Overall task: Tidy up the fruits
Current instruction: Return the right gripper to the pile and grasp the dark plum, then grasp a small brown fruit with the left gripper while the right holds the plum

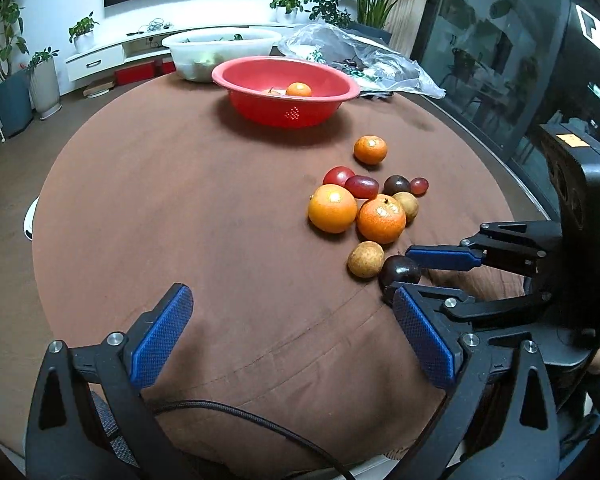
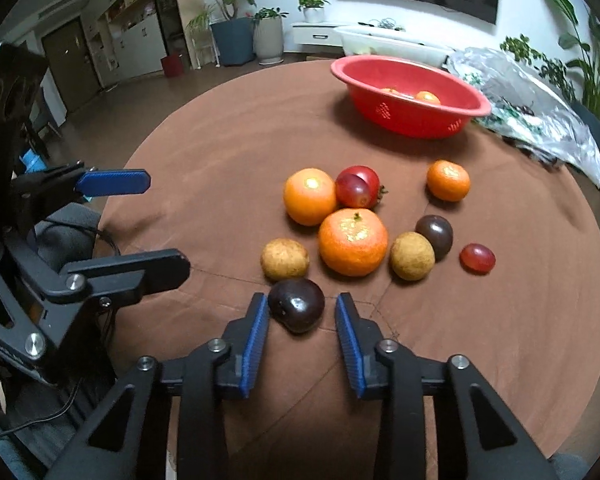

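Nearby, tan fruit (image 2: 285, 259) beside dark plum (image 2: 297, 305)

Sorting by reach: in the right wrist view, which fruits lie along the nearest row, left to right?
Tan fruit → dark plum between the right hand-held gripper's fingers → large orange → second tan fruit → red grape.

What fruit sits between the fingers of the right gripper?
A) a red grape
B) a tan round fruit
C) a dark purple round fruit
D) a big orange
C: in the right wrist view, the dark purple fruit lies between the blue pads of the right gripper, while the oranges, the tan fruits and the red grape lie farther out on the brown tablecloth.
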